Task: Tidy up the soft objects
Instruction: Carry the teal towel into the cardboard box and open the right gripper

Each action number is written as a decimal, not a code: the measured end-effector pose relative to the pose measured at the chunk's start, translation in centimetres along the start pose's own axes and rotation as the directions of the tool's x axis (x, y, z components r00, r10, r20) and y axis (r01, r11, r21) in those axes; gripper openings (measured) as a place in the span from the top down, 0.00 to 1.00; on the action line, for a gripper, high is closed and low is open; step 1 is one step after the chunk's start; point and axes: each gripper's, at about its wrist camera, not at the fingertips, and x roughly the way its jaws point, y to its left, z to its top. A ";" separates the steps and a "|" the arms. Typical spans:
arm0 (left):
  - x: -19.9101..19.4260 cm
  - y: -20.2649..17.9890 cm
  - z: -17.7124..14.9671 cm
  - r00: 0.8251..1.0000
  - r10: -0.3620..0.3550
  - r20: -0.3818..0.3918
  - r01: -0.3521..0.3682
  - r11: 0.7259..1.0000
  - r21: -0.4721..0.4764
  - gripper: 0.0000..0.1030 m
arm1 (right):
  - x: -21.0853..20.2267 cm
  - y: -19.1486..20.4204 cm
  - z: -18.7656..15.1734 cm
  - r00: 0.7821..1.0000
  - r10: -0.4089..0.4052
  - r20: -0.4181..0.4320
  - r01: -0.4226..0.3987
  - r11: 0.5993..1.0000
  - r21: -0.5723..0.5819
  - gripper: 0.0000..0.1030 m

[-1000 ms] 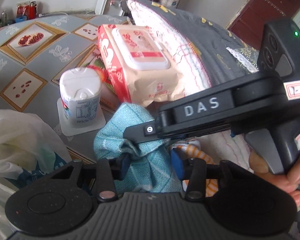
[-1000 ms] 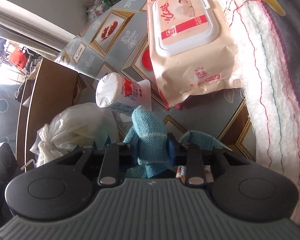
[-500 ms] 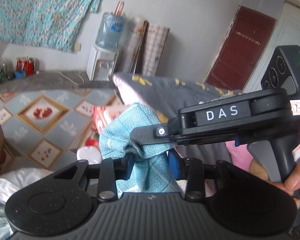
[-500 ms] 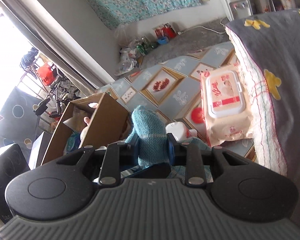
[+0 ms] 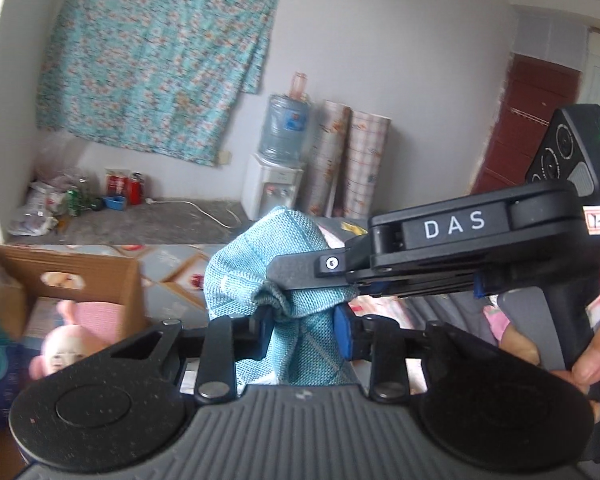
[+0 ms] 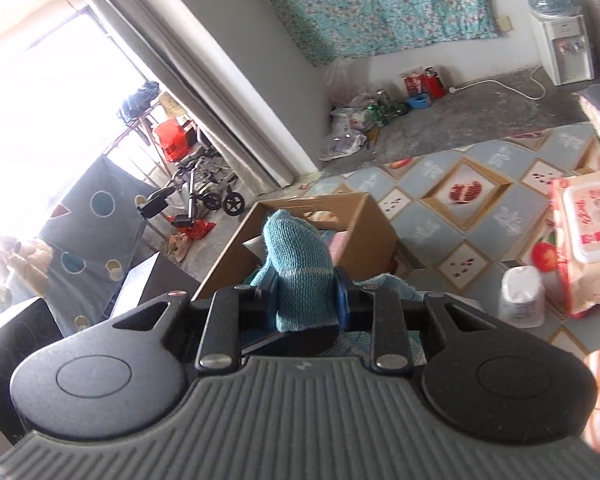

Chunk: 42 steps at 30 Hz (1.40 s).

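The left gripper [image 5: 303, 330] has just been closing on the teal knitted cloth [image 5: 268, 264], which the right gripper [image 6: 305, 298] also clamps between its fingers, above the open cardboard box [image 6: 340, 216].

The teal cloth [image 5: 300, 312] is a coarse, matt knit with visible ribs. The left tool [image 5: 306, 330] is matt black plastic, speckled on its round housings, with small shiny metal pivot pins and blue pads [image 5: 342, 330]. At nine o'clock, the cardboard box [image 5: 80, 276] is dull brown paperboard. The wet-wipes pack [image 6: 584, 240] has glossy plastic film.
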 end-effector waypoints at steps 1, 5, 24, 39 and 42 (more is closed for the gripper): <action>-0.8 1.1 0.1 1.000 0.022 0.011 -0.022 1.000 -0.003 0.69 | 1.0 1.2 0.1 1.000 0.018 -0.010 -0.018 1.000 -0.011 0.75; -3.2 5.5 0.5 0.996 0.090 0.029 -0.089 0.996 -0.028 0.69 | 5.6 5.8 0.7 0.996 0.070 -0.063 -0.073 0.996 -0.052 0.75; 1.4 26.7 -4.1 0.951 0.170 -0.259 -0.248 0.917 -0.311 0.69 | 31.7 10.2 -0.8 0.908 -0.087 -0.410 0.063 0.996 -0.070 0.74; 8.3 26.8 -5.1 0.829 0.359 -0.429 -0.412 0.911 -0.033 0.71 | 38.8 4.4 -1.4 0.873 -0.069 -0.484 0.106 0.993 0.048 0.71; 9.3 26.6 -5.5 0.797 0.402 -0.452 -0.435 0.900 0.032 0.72 | 38.6 4.2 -0.9 0.878 -0.081 -0.471 0.113 0.993 0.040 0.71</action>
